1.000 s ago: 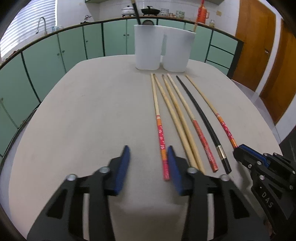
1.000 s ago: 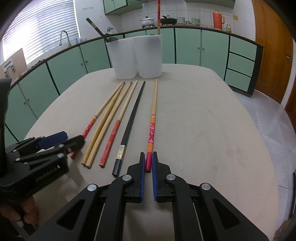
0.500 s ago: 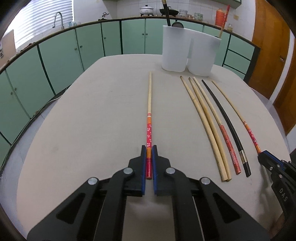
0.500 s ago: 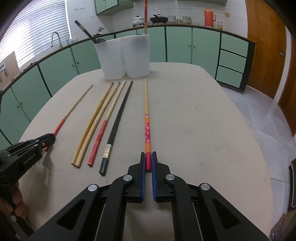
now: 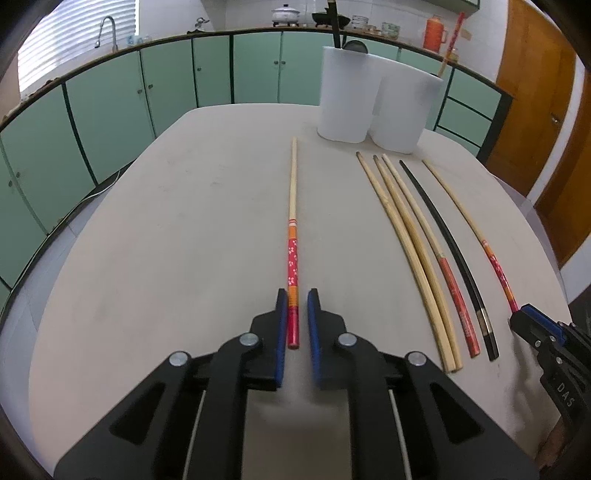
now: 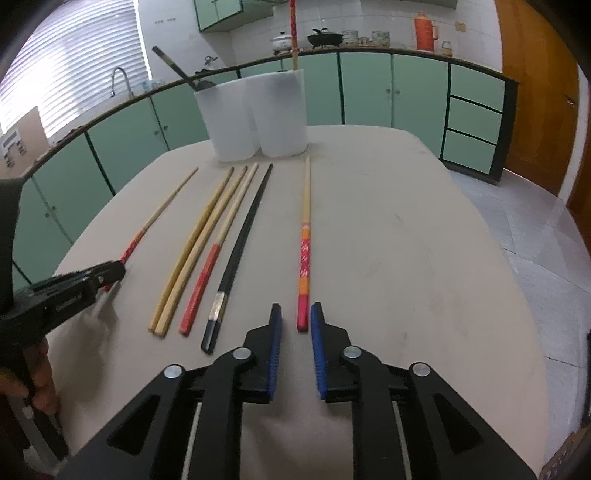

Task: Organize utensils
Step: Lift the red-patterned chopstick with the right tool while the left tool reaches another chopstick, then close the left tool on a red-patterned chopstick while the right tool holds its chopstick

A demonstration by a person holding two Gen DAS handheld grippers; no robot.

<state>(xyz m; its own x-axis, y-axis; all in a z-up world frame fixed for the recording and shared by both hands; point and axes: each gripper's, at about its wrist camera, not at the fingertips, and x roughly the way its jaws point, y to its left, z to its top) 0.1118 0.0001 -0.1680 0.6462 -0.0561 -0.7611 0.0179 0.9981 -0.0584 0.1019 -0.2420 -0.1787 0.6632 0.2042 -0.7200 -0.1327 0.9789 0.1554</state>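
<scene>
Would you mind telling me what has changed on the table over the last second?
The left tongs closed on the leftmost flowered chopstick, slid it left, away from the row, and have just opened; it lies loose between them. The right tongs, shut on the rightmost flowered chopstick, have just opened. The four middle chopsticks and white holders stayed put.

Home kitchen: green cabinets (image 5: 110,110), sink tap (image 5: 105,31), stovetop pots (image 5: 285,14)
</scene>
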